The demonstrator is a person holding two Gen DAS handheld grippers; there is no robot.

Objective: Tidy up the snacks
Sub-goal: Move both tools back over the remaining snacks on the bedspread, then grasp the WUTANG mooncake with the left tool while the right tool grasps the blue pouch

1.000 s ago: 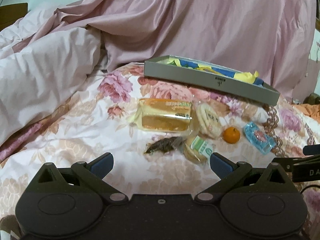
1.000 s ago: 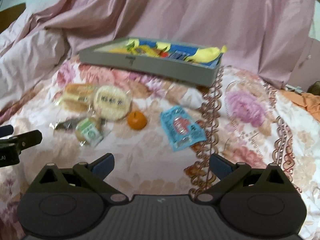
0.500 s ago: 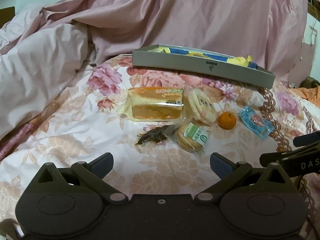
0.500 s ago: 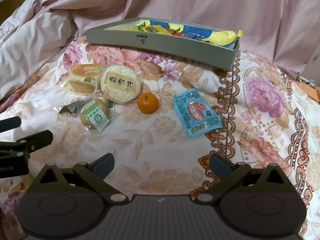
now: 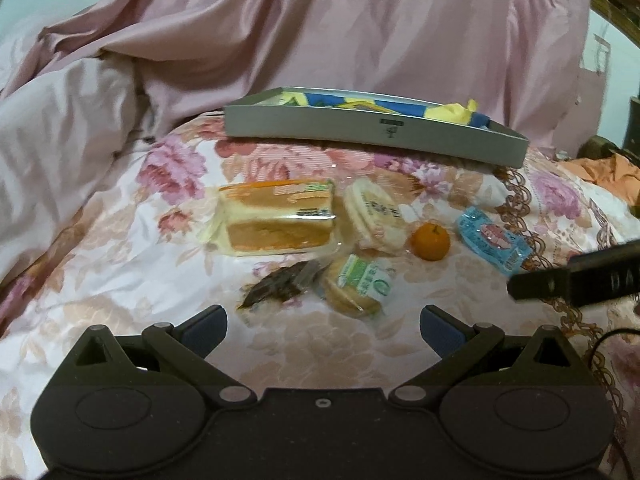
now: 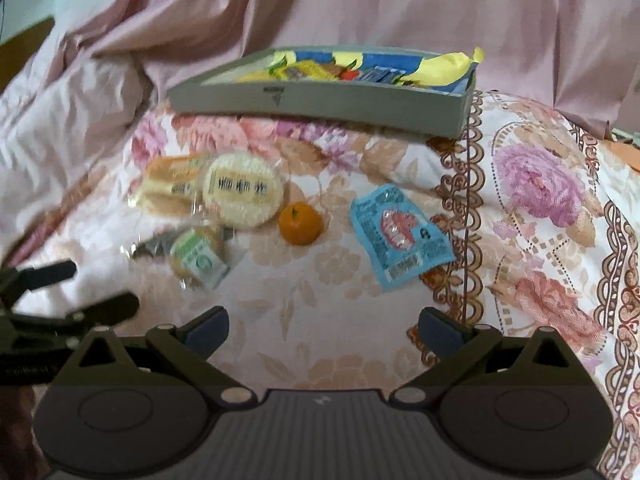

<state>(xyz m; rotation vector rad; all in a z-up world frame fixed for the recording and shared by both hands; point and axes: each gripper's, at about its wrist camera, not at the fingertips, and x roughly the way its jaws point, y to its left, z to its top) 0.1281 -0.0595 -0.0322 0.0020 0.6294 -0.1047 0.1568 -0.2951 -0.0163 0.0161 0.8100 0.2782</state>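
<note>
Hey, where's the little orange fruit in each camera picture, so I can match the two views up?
Left wrist view: the orange lies right of centre, between the round cracker pack and the blue packet.
Right wrist view: the orange lies just left of centre, between those same two.
Shared landmark: the grey tray behind the snacks.

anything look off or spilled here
Nothing is spilled or torn. The one oddity: an orange, loose fruit among wrapped snacks on the bedspread, in front of the grey tray. Both grippers are open and empty.
</note>
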